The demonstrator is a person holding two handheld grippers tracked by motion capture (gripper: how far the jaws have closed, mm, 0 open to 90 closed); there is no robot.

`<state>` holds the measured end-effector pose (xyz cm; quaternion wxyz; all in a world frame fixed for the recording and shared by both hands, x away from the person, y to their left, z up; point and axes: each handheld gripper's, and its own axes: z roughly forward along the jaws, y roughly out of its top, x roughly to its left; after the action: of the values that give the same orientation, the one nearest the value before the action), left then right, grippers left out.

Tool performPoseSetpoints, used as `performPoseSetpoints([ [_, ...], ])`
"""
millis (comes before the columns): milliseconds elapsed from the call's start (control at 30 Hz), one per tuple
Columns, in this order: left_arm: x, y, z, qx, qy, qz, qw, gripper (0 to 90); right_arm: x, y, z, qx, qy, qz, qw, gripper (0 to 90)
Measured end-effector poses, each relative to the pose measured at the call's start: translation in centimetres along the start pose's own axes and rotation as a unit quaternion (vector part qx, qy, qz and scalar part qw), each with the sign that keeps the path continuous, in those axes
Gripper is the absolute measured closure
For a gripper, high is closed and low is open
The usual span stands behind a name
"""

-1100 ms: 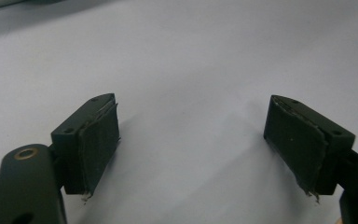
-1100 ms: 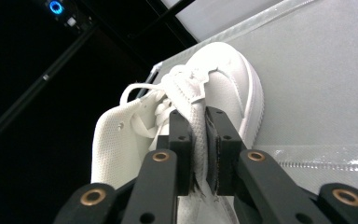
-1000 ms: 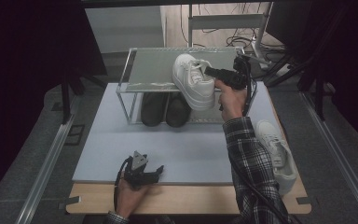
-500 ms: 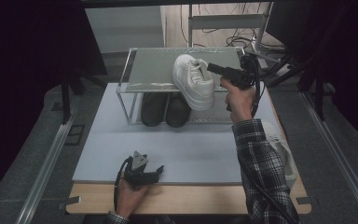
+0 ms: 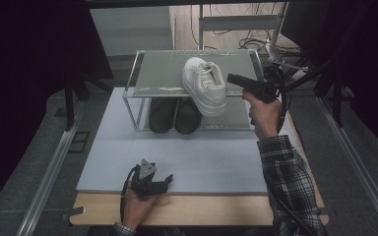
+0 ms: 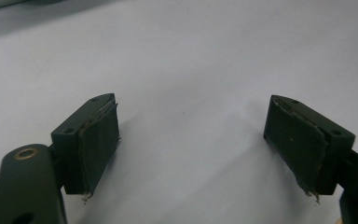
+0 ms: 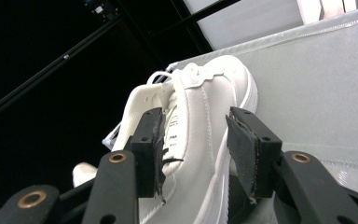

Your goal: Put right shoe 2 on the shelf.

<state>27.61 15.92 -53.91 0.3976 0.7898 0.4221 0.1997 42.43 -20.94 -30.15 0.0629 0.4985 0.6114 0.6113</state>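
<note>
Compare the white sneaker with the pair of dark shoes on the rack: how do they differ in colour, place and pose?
Colour: the white sneaker is white; the dark shoes are black or nearly so.
Place: the white sneaker lies on the top shelf of the rack; the dark shoes stand on the lower shelf.
Pose: the white sneaker is alone, its near end past the shelf edge; the dark shoes stand side by side.
Both rest on the same rack.
</note>
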Motion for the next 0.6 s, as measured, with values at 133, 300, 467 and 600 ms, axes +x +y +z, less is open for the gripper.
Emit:
performPoseSetpoints([
  [133,0.0,0.0,0.0,0.000,0.000,0.000,1.0000,17.7,0.1,-0.4,-0.6,0.004,-0.004,-0.015,0.9999,57.1],
  [300,0.0,0.0,0.0,0.000,0.000,0.000,1.0000,17.7,0.0,-0.9,-1.2,0.008,-0.002,-0.021,0.9998,57.8],
  [467,0.0,0.0,0.0,0.000,0.000,0.000,1.0000,17.7,0.2,-1.8,-1.8,0.014,0.003,-0.027,0.9995,60.9],
  [600,0.0,0.0,0.0,0.000,0.000,0.000,1.0000,17.7,0.3,-2.9,-2.4,0.018,0.013,-0.037,0.9990,65.7],
])
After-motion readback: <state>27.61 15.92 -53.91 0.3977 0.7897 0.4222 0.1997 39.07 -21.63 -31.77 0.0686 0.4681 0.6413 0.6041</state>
